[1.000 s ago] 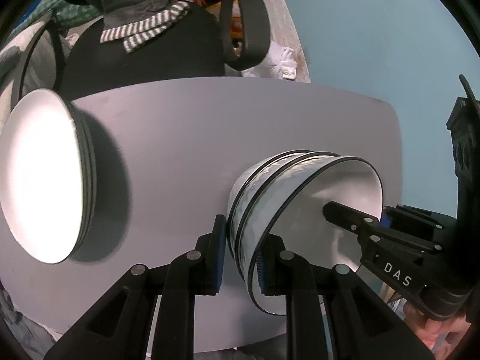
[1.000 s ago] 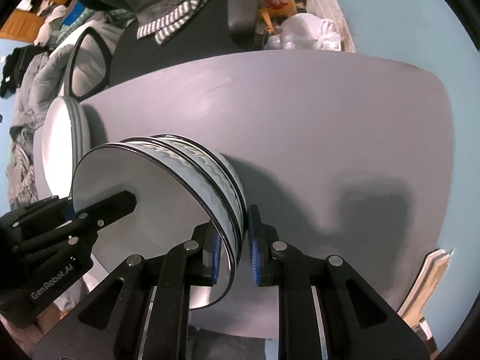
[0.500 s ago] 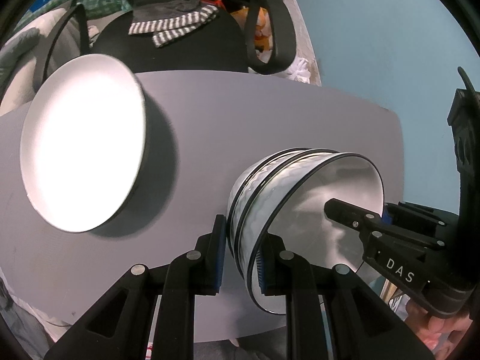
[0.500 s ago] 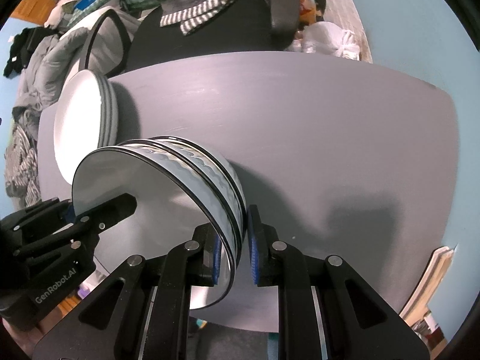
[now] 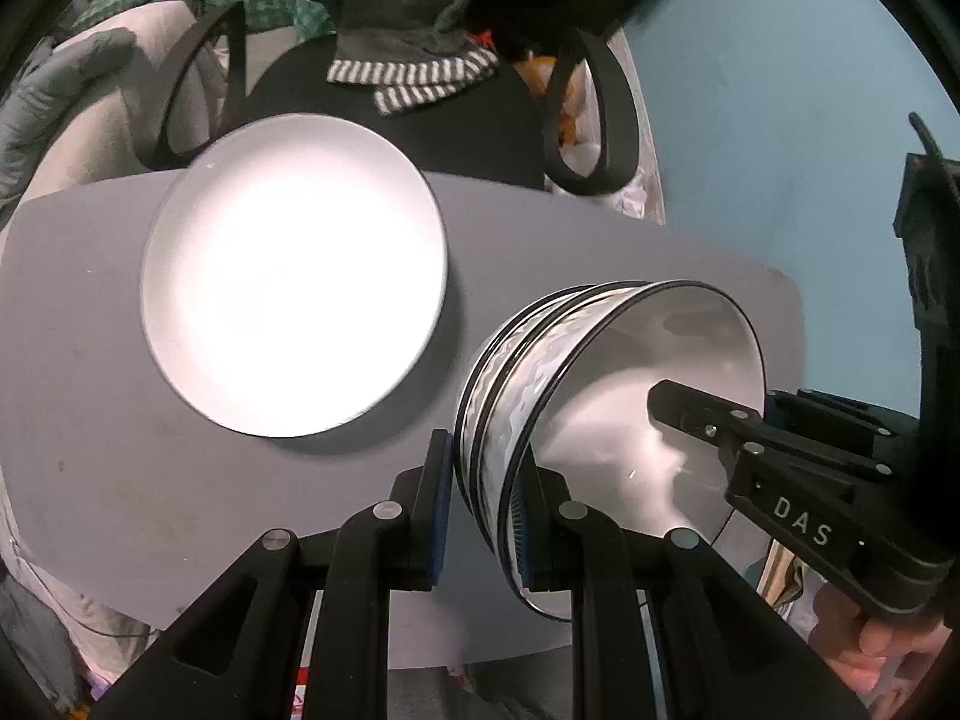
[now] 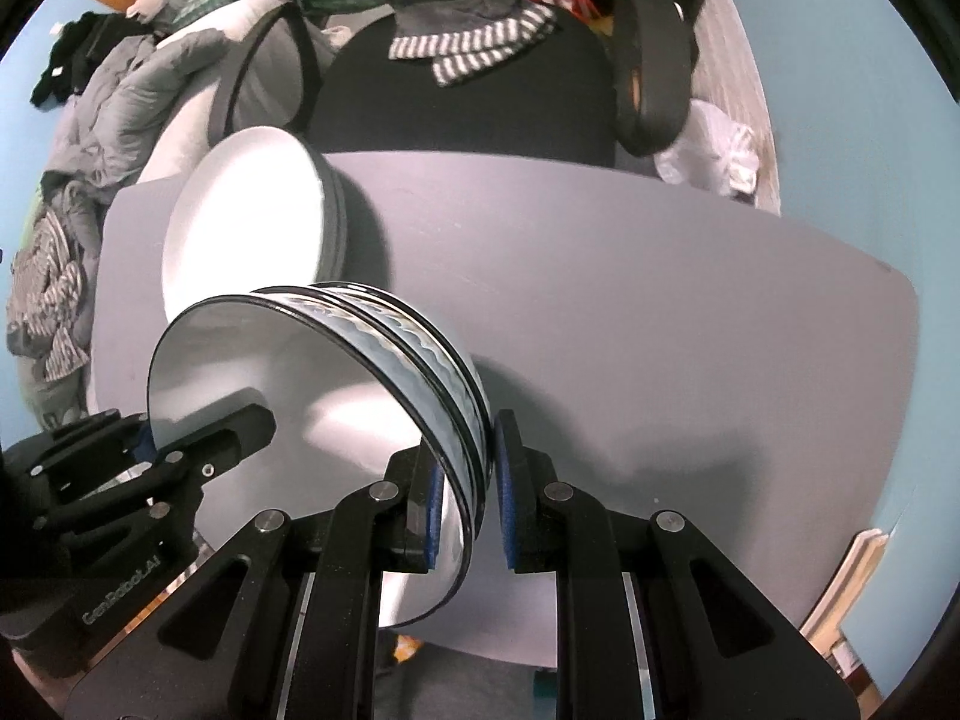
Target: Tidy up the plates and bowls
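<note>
1. Gripping opposite sides of the rim, the left gripper [image 5: 480, 510] and right gripper [image 6: 468, 510] carry the nested bowl stack [image 5: 600, 420] between them, jaws clamped on its rim, pads pressed to the wall on both sides.
2. The stack hangs above the near part of the grey table [image 5: 180, 510], clear of the surface as far as I can judge.
3. Over on the far left, the plate stack [image 6: 252, 222] sits on the table, already gathered into one pile.
4. Judging progress: bowls nested, plates piled, so the sorting looks mostly done.
5. What's left, by my read: set these bowls down, maybe on or beside the plates, and let go.
</note>
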Demonstrator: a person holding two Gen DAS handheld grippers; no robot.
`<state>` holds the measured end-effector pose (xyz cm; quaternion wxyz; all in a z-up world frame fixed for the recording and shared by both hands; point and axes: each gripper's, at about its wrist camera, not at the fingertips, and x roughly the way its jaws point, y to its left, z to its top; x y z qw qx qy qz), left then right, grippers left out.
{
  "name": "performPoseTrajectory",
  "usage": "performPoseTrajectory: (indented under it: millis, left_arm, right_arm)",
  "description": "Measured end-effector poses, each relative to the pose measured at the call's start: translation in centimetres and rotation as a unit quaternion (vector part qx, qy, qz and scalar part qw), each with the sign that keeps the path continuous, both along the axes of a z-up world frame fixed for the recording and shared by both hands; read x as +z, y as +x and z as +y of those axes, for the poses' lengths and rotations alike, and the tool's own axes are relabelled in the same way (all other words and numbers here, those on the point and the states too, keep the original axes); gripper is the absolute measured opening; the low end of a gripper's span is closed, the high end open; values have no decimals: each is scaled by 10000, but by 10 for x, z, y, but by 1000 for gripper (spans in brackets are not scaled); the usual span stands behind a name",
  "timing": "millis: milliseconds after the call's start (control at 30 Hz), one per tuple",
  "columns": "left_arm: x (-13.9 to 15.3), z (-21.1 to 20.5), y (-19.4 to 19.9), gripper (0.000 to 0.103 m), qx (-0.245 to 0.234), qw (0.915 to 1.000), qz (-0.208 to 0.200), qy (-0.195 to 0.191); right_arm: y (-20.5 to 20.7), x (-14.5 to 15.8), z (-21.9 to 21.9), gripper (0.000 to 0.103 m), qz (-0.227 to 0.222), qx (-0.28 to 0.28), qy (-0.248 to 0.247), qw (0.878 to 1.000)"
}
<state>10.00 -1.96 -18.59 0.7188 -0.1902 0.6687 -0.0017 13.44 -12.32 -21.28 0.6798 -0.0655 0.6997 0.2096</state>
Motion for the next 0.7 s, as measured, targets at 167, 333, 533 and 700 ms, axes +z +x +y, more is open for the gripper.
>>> performPoseTrajectory:
  millis: [167,333,533,700]
  left_arm:
    - [11,22,-1,17,191,9998,-87,48]
    - [16,46,-1,17,373,9992,-123,98]
    - [15,75,-2,17,622,9979,-94,139]
    - [8,96,0,17,836,9963,-43,189]
  right_arm:
    - [1,4,21,16,-46,143,69,9999]
    - [4,6,41,16,-59,273,130,9995]
    - [8,3,72,16,-61,515,131,9986]
    - [13,-3,96,16,-29,632,114,9979]
